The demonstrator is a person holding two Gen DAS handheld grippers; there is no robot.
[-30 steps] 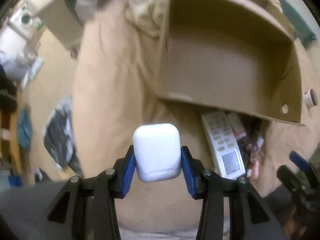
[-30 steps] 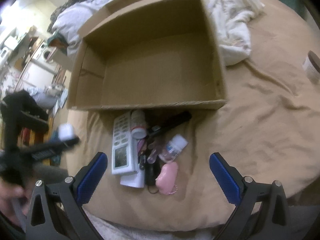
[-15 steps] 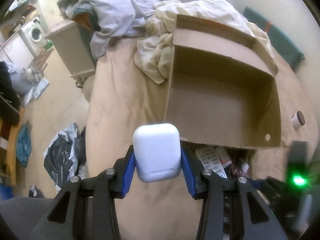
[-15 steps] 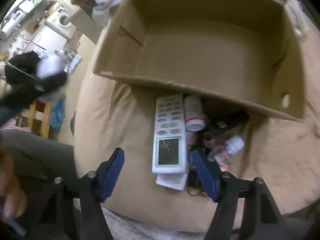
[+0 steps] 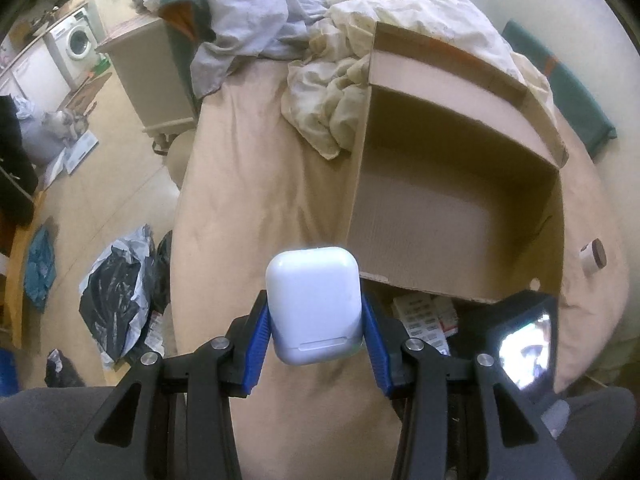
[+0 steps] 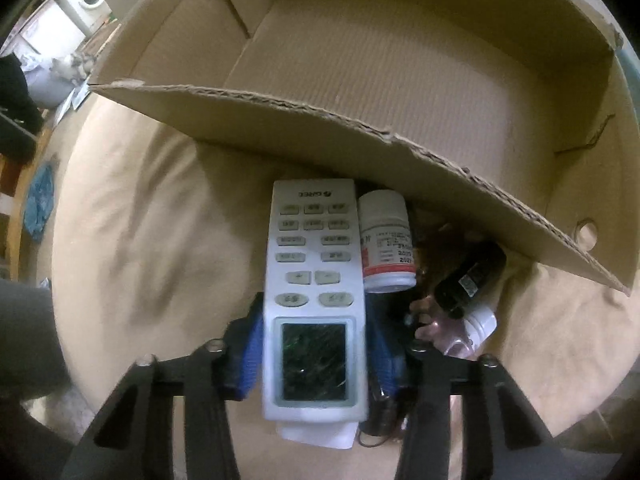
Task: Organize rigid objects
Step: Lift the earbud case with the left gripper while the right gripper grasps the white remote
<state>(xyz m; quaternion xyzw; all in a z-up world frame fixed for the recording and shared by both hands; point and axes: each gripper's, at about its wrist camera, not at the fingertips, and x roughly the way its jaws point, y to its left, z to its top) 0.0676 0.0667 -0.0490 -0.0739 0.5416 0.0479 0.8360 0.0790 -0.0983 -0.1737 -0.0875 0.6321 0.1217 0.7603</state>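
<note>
Nearest the left wrist camera, the left gripper point(image 5: 316, 344) has its two blue-padded fingers point(image 5: 258, 344) closed on the sides of a white earbud case point(image 5: 314, 306), held upright above the tan bedsheet point(image 5: 256, 208) close to the bed's near edge. Just beyond and to the right of the case stands an open cardboard box point(image 5: 452, 216), sitting on the bed with its torn near wall facing the camera. A rumpled cream blanket point(image 5: 332, 92) touches the box's left wall, and a grey duvet point(image 5: 248, 12) is heaped at the bed's far end. A small round jar point(image 5: 592, 258) lies on the sheet near the bed's right edge. A black bag point(image 5: 116, 292) lies on the floor left of the bed, with a washing machine point(image 5: 78, 42) farther off.

From the right wrist camera, the right gripper point(image 6: 314, 356) has its blue fingers point(image 6: 250, 350) pressed against both long sides of a white remote control point(image 6: 314, 280), which lies on the sheet point(image 6: 152, 240) with its screen end nearest and its far end at the foot of the box's point(image 6: 400, 60) near wall. A white pill bottle point(image 6: 386, 242) with a red band lies on its side, touching the remote's right edge. Farther right, a black cylindrical object point(image 6: 470, 276) and a small white-capped bottle point(image 6: 478, 322) lie in a cluttered pile close to the box wall.
</note>
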